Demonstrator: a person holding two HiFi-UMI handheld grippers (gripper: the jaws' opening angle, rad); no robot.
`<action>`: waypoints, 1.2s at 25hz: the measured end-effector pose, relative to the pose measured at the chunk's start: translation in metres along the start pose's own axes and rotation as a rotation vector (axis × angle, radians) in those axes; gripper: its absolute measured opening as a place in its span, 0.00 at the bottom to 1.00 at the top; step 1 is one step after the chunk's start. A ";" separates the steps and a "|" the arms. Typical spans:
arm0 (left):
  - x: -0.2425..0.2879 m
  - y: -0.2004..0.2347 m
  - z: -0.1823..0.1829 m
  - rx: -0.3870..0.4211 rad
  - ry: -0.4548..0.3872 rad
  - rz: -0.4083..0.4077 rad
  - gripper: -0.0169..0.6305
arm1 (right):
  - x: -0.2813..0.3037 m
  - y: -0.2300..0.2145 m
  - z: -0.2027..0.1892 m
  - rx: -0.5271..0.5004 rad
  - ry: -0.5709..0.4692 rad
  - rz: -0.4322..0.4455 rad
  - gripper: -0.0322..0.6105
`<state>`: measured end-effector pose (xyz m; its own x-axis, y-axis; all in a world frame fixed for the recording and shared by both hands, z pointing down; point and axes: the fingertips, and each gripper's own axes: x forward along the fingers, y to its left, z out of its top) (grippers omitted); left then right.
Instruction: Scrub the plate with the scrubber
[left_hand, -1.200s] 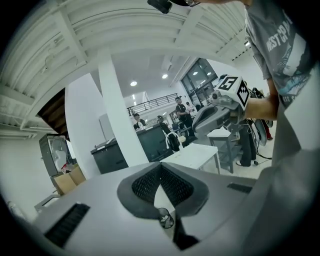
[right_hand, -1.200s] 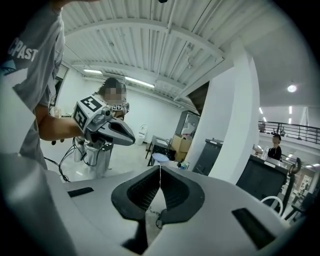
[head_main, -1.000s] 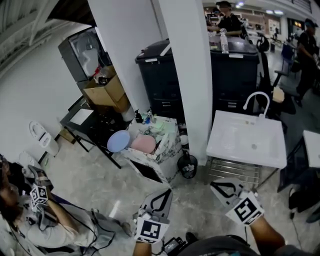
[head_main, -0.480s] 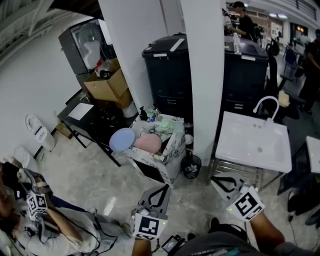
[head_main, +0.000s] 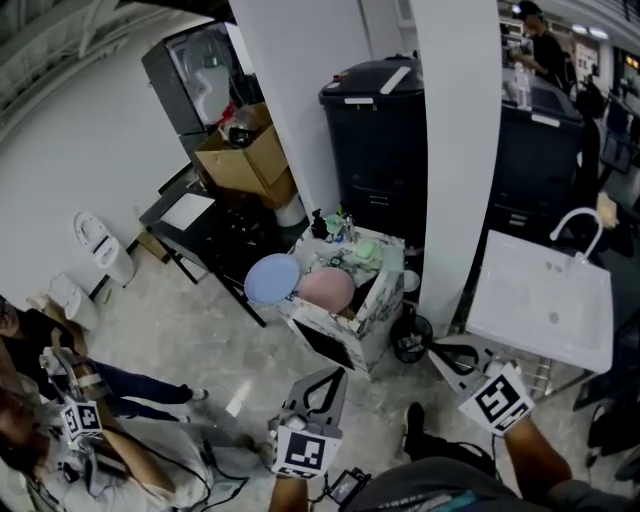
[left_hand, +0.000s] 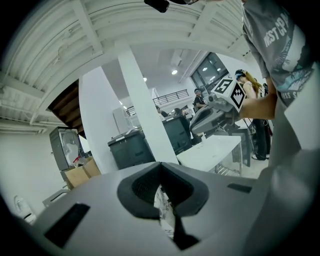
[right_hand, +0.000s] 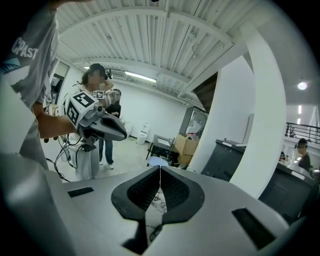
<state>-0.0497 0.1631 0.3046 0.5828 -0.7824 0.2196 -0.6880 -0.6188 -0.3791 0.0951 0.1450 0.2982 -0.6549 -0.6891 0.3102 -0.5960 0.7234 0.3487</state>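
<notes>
Showing only overhead: pink plate beside blue plate.

At the middle, a pale blue round plate shows beside a pink round plate, both plain. The white carton by them is covered in a black marbled print. Far left is a brown cardboard box; far middle, a black plastic bin and a plain white pillar. To the right, the white sink has a white tap. The floor is pale grey, mottled with lighter patches. Near, the left gripper and right gripper are grey with black ribbed pads, and each carries a white cube printed with black square markers.
</notes>
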 end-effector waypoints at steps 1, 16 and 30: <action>0.006 0.007 -0.003 -0.001 0.010 0.008 0.03 | 0.011 -0.006 -0.001 0.004 -0.004 0.013 0.10; 0.167 0.091 -0.039 -0.061 0.121 0.073 0.03 | 0.155 -0.139 -0.055 0.039 0.015 0.138 0.10; 0.231 0.131 -0.066 -0.092 0.179 0.092 0.03 | 0.235 -0.191 -0.099 0.054 0.086 0.175 0.10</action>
<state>-0.0339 -0.1030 0.3653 0.4357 -0.8305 0.3469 -0.7758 -0.5420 -0.3232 0.1011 -0.1598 0.3918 -0.7100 -0.5525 0.4367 -0.5022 0.8319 0.2361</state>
